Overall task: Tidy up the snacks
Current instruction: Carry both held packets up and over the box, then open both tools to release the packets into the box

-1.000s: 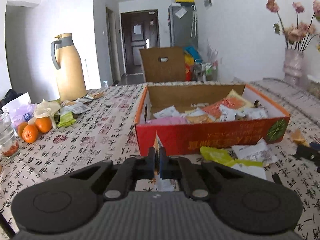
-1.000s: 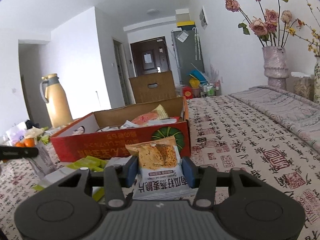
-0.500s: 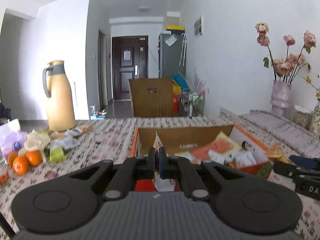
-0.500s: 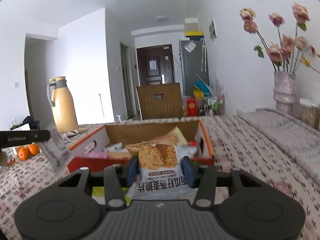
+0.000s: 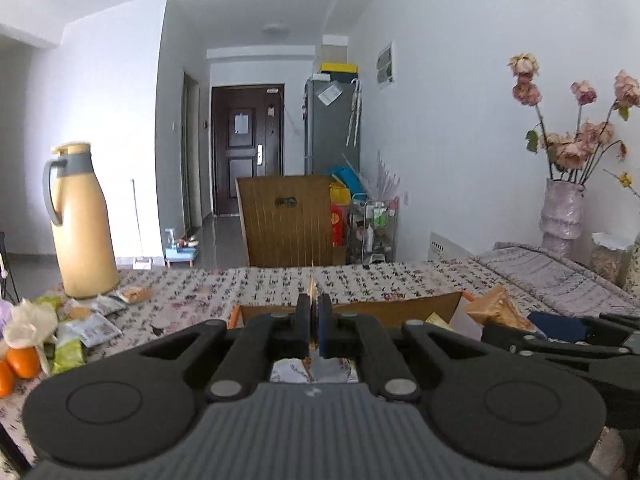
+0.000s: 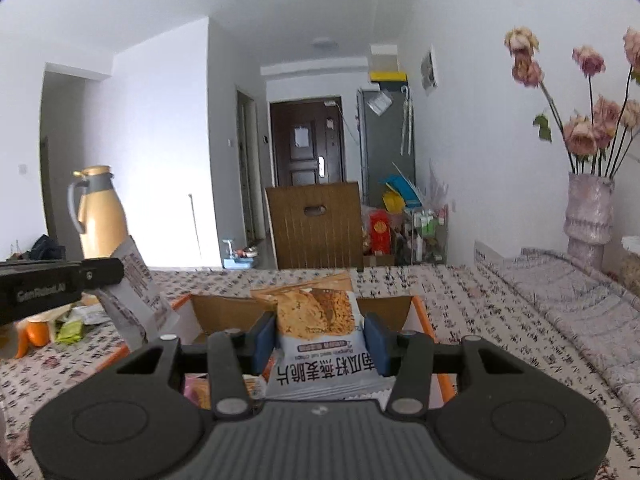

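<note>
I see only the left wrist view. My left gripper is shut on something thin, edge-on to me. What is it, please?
Observer: In the right wrist view the left gripper holds a flat white snack packet with small printed text, hanging tilted over the left wall of the cardboard box.
Operator: And the right gripper? I see only its side.
Observer: The right gripper is shut on a crisp packet with a picture of a seeded cracker.
Operator: Is that one over the box too?
Observer: Yes, the box's open top shows right behind and below it.
</note>
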Demonstrator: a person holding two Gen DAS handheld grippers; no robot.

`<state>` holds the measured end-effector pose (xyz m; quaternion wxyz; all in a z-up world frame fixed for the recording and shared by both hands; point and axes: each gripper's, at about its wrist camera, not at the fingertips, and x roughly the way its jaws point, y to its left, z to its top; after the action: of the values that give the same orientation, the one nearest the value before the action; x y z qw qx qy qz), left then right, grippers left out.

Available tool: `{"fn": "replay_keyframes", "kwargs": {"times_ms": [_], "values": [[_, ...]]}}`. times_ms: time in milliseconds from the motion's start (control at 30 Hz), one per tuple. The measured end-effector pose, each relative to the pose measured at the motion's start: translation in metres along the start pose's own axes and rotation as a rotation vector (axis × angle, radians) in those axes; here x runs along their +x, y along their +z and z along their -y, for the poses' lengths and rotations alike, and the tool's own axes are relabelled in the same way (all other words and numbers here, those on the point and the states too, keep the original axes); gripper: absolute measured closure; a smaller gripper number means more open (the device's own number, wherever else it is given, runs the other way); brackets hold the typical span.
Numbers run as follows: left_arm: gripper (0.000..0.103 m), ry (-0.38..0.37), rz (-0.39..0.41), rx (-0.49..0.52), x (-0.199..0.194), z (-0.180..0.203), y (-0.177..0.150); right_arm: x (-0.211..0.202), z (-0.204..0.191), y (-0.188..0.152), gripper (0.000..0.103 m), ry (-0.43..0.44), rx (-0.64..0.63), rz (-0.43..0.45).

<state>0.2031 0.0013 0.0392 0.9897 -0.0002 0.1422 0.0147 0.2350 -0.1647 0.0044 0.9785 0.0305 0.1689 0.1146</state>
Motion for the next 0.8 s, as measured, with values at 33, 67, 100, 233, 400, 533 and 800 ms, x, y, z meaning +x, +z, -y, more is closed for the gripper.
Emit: {"fn": "replay_keyframes", "kwargs": {"times_ms": [33,67,100,233,400,533,800], "values": [[0.099,0.001,-0.011,-0.008,0.006,0.000,-0.003,0.007,0.002,-0.003,0.056,-0.001,0.012,-0.013],[0.099,0.003,-0.023,-0.011,0.013,0.000,-0.007,0.015,0.004,-0.006,0.056,-0.001,0.024,-0.025],[0.099,0.007,-0.032,-0.008,0.018,-0.001,-0.011,0.020,0.006,-0.009,0.056,0.001,0.031,-0.033],[0.098,0.004,-0.080,-0.024,0.034,-0.008,-0.023,0.032,0.009,-0.019,0.056,0.013,0.038,-0.065],[0.089,0.001,-0.110,-0.067,0.036,-0.019,-0.028,0.030,0.007,-0.025,0.045,0.003,0.025,-0.069],[0.016,0.052,-0.077,-0.075,0.030,-0.020,-0.028,0.025,0.008,-0.025,0.004,-0.019,0.029,-0.046],[0.000,0.115,-0.059,-0.098,0.027,-0.023,-0.027,0.027,0.018,-0.025,0.000,-0.040,0.077,-0.054]]}}
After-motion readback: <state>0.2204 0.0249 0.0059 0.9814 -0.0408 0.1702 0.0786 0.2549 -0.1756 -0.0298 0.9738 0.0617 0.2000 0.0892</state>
